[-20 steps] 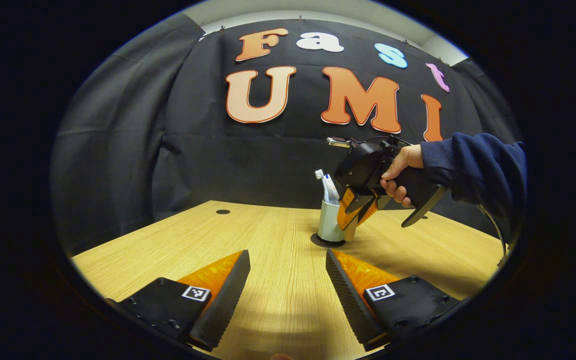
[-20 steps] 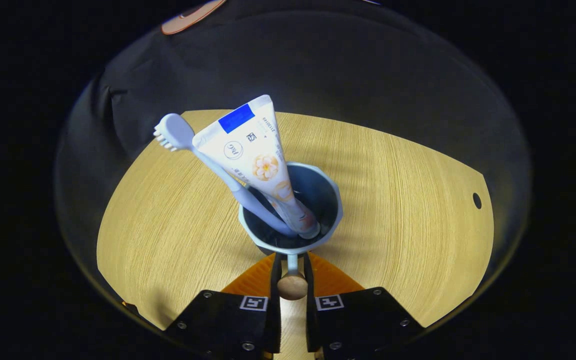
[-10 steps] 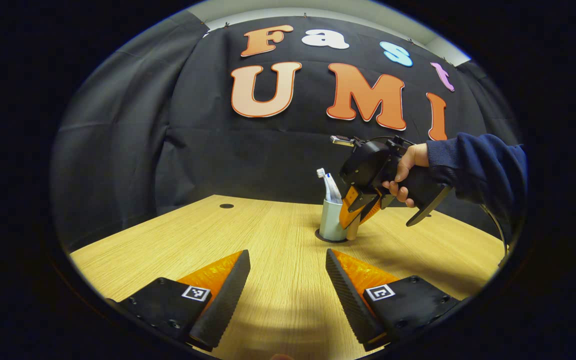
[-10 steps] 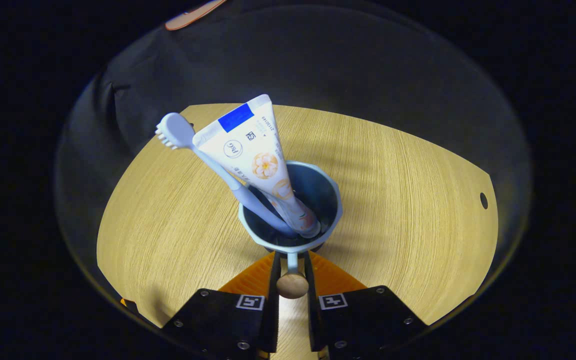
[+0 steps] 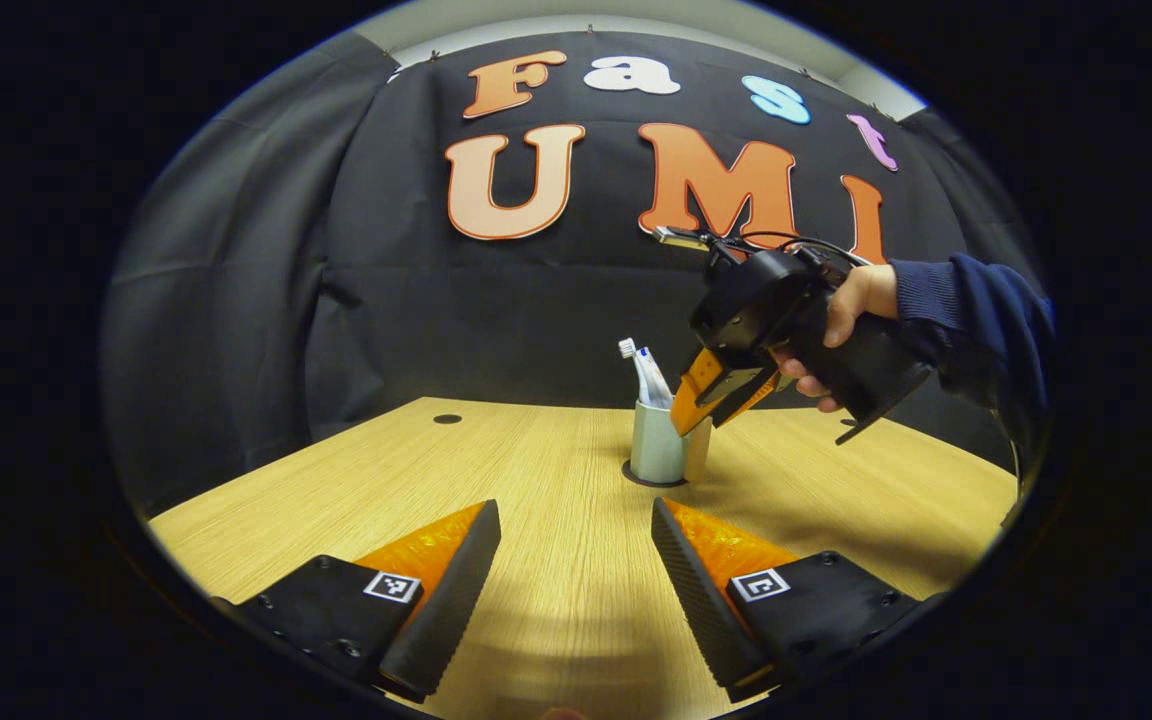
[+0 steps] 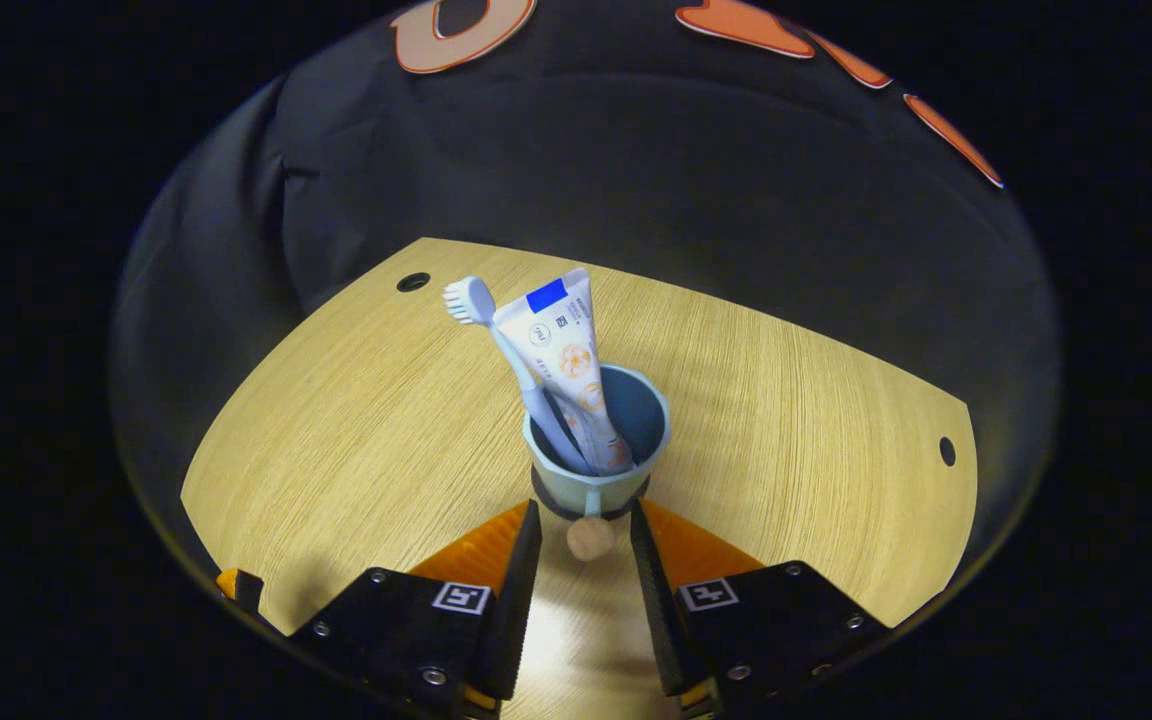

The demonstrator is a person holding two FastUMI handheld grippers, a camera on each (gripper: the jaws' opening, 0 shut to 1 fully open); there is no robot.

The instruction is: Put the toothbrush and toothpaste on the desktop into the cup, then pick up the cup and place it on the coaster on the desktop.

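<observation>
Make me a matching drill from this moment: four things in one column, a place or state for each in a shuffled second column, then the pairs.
1. cup
2. toothbrush
3. right gripper
4. left gripper

a. open, near the desk's front edge
b. standing on the coaster
c. leaning in the cup beside the toothpaste
d. open, its fingers on either side of the cup's handle

Pairs: 1-b, 2-c, 3-d, 4-a

Desktop (image 5: 536,470): bare wood from 7 to 5 o'clock in left gripper view. Sole obstacle: cup (image 5: 658,455) on coaster (image 5: 636,478), toothbrush (image 6: 496,335) and toothpaste (image 6: 564,350) projecting upward; right gripper (image 5: 701,425) close at its 3 o'clock side.
</observation>
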